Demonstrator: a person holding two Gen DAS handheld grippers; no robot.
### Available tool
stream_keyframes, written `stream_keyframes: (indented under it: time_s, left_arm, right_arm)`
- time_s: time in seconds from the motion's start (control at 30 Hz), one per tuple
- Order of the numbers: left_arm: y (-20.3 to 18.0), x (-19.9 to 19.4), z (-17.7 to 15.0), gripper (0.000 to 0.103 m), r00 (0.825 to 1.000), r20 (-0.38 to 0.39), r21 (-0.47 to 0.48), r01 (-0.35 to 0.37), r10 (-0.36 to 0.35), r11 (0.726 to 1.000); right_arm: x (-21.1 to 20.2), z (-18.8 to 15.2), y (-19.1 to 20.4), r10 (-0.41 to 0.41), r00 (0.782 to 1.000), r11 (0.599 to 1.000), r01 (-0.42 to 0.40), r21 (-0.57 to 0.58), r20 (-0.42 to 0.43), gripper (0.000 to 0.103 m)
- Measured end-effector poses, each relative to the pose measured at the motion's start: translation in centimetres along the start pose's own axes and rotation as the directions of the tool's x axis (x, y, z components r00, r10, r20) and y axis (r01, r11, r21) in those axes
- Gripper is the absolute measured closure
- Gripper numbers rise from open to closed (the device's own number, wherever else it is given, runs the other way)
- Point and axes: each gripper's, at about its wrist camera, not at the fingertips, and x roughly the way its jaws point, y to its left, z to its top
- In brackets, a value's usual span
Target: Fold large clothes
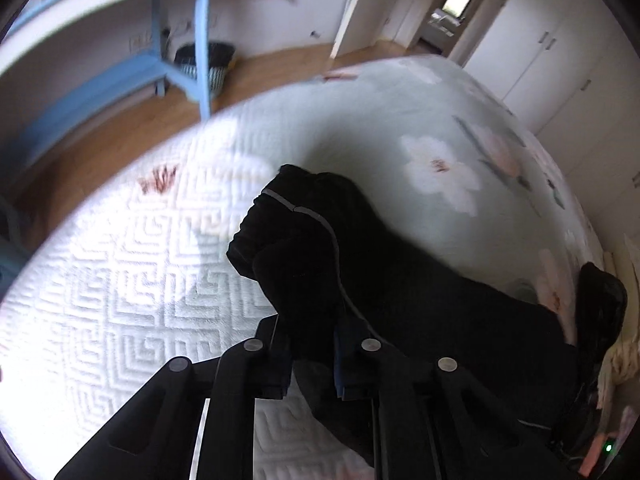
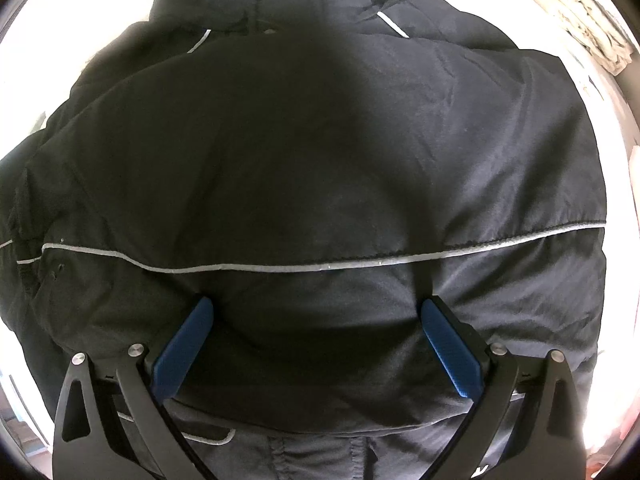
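Note:
A black padded jacket point(image 2: 320, 160) with thin grey piping lies spread on the bed and fills the right wrist view. My right gripper point(image 2: 316, 308) points straight down onto it, open wide. Its blue pads point(image 2: 184, 348) are sunk into the fabric, which bulges between them. In the left wrist view, a bunched sleeve end point(image 1: 296, 240) of the jacket point(image 1: 420, 300) rises from between the fingers of my left gripper point(image 1: 312, 332). That gripper is shut on the sleeve, just above the white quilted bedcover point(image 1: 120, 280).
A pale floral duvet point(image 1: 440, 168) covers the far part of the bed. Beyond the bed's edge is wooden floor with a blue table leg point(image 1: 202, 40) and a dark basket point(image 1: 208, 64). White wardrobe doors point(image 1: 560, 60) stand at the right.

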Motion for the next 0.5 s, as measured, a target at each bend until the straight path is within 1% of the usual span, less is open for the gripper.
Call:
stream_keyframes:
  time_s: [0.07,0.13,0.17,0.2,0.23,0.27,0.3,0.33,0.37,0.43,0.5]
  left_arm:
    - [-1.1,-2.7,-0.4,0.090,0.999,0.042,0.027,0.015,-0.016,1.000]
    - [-2.4,-5.2,-0.9,0.090,0.996,0.084,0.063,0.036,-0.042,0.997]
    - [-3.6,-6.8,-1.4,0.090,0.993,0.108,0.092,0.047,-0.057,0.995]
    - [-4.5,-8.0,-1.7,0.090,0.990,0.123,0.112,0.059,-0.073,0.992]
    - [-5.8,-9.6,-2.4,0.090,0.984,0.142,0.133,0.086,-0.105,0.987]
    - [-6.8,-10.7,-3.0,0.090,0.980,0.150,0.147,0.104,-0.126,0.984]
    - [-7.9,-11.5,-3.6,0.090,0.978,0.157,0.164,0.113,-0.139,0.980]
    - [-8.7,-12.1,-3.9,0.090,0.976,0.162,0.177,0.118,-0.147,0.977]
    - [-9.7,-12.9,-4.6,0.090,0.972,0.166,0.196,0.131,-0.165,0.972]
    - [-11.3,-13.6,-5.5,0.090,0.969,0.161,0.219,0.151,-0.189,0.964]
    - [-13.1,-14.1,-6.6,0.090,0.965,0.148,0.239,0.176,-0.215,0.955]
  right_arm:
    - [-0.5,-0.1,0.3,-0.010,1.000,1.000,0.010,-0.013,0.009,0.000]
    - [-1.9,-0.4,1.1,-0.018,0.999,0.998,0.021,-0.054,0.038,0.006]
    - [-2.6,-0.5,1.7,-0.013,0.998,0.997,0.017,-0.074,0.054,0.006]
    - [-3.8,-0.7,2.6,0.005,0.996,0.994,0.004,-0.105,0.090,0.006]
    - [-4.9,-0.9,3.6,0.028,0.992,0.991,-0.012,-0.131,0.123,0.006]
    - [-6.1,-1.1,5.2,0.075,0.986,0.985,-0.049,-0.166,0.150,0.007]
    - [-6.9,-1.2,6.6,0.119,0.978,0.977,-0.085,-0.197,0.169,0.009]
    - [-7.4,-1.2,7.9,0.155,0.970,0.968,-0.111,-0.225,0.188,0.014]
    - [-7.8,-1.2,9.7,0.186,0.960,0.956,-0.128,-0.262,0.208,0.016]
    - [-7.2,-0.7,13.1,0.206,0.954,0.941,-0.133,-0.311,0.217,0.026]
    - [-5.3,-0.2,15.4,0.216,0.956,0.935,-0.143,-0.326,0.198,0.026]
